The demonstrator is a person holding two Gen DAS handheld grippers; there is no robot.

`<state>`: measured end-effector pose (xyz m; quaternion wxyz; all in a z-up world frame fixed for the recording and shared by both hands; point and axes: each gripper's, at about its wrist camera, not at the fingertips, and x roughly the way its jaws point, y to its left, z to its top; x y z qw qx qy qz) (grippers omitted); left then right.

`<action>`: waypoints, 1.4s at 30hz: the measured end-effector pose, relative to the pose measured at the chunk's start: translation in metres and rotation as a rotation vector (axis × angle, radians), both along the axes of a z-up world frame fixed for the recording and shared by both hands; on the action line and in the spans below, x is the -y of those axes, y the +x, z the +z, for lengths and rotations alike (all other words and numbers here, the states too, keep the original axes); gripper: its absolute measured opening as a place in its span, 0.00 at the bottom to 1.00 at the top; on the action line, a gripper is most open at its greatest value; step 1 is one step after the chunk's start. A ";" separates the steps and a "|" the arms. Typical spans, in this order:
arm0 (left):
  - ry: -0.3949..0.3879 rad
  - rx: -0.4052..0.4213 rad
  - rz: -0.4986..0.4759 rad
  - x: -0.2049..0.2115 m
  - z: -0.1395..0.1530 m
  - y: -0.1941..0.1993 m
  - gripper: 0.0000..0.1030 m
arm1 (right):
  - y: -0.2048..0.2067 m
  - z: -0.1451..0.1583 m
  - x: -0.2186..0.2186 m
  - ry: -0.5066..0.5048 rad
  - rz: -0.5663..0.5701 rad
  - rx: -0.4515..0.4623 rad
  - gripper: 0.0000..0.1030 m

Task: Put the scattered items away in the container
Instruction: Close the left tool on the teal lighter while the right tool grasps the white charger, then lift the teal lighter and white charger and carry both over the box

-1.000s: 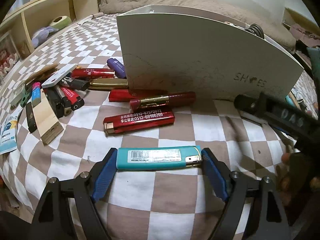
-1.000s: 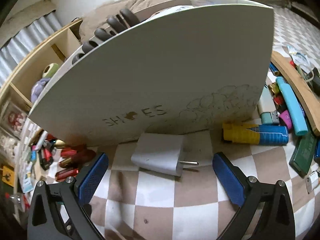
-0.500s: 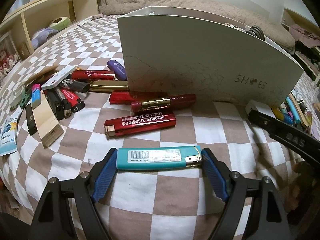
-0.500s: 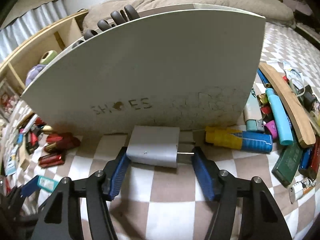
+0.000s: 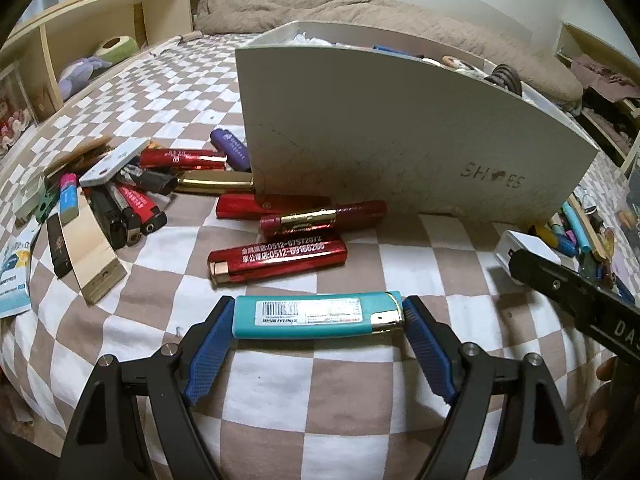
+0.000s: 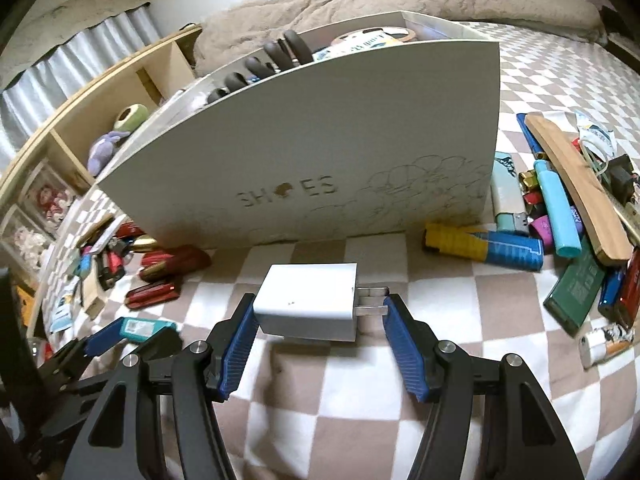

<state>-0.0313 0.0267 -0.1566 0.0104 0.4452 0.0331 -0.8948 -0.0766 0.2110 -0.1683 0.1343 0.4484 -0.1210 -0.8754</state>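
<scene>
On the checkered bedspread [image 5: 340, 384], one white cardboard shoe box [image 6: 320, 152] is standing, holding cables and packets, while two grippers are working before it: the left gripper [image 5: 318, 320] is clamping one glossy teal plastic lighter [image 5: 316, 316] lengthwise, and the right gripper [image 6: 318, 312] is squeezing one boxy white charger [image 6: 308, 300] by its body and prongs, both near the box's front wall.

Shoe box [image 5: 400, 128] contents mostly hidden behind its wall — right-edge clutter [image 5: 580, 236] too small, cropped.
</scene>
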 end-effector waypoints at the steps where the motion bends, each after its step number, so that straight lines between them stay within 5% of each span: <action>1: -0.003 -0.009 -0.004 -0.001 0.002 0.001 0.81 | 0.003 0.002 -0.002 -0.004 0.003 -0.003 0.62; 14: -0.001 -0.072 -0.027 -0.002 0.024 0.004 0.81 | 0.012 0.029 -0.014 -0.060 0.000 -0.062 0.62; 31: 0.053 -0.240 -0.027 0.012 0.108 -0.008 0.81 | 0.023 0.108 -0.026 -0.128 0.012 -0.246 0.62; 42: 0.088 -0.294 -0.056 0.017 0.150 -0.052 0.81 | -0.001 0.144 -0.040 -0.124 0.021 -0.309 0.62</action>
